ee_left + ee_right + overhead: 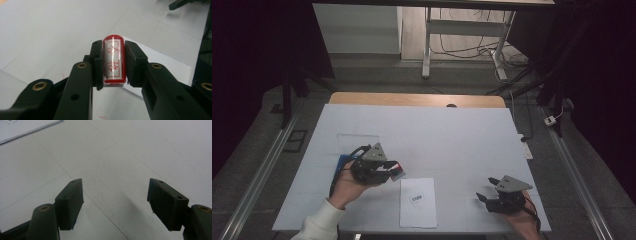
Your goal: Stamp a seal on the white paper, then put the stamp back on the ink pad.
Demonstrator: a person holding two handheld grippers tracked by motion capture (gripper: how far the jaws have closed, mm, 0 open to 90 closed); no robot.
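White covering spreads over the table (452, 135) in the high view, a paper sheet (417, 202) between the two grippers. In the left gripper view, the left gripper (113, 63) clamps a red stamp (113, 61). In the right gripper view, the right gripper (115, 200) gapes wide above bare table.

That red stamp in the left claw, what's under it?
The red stamp, clamped in the left claw, hangs above the white table beside a sheet of paper. The spot directly beneath is covered.

A paper sheet (417, 202) lies on the table (452, 135) between the left gripper (398, 172) and right gripper (486, 189).
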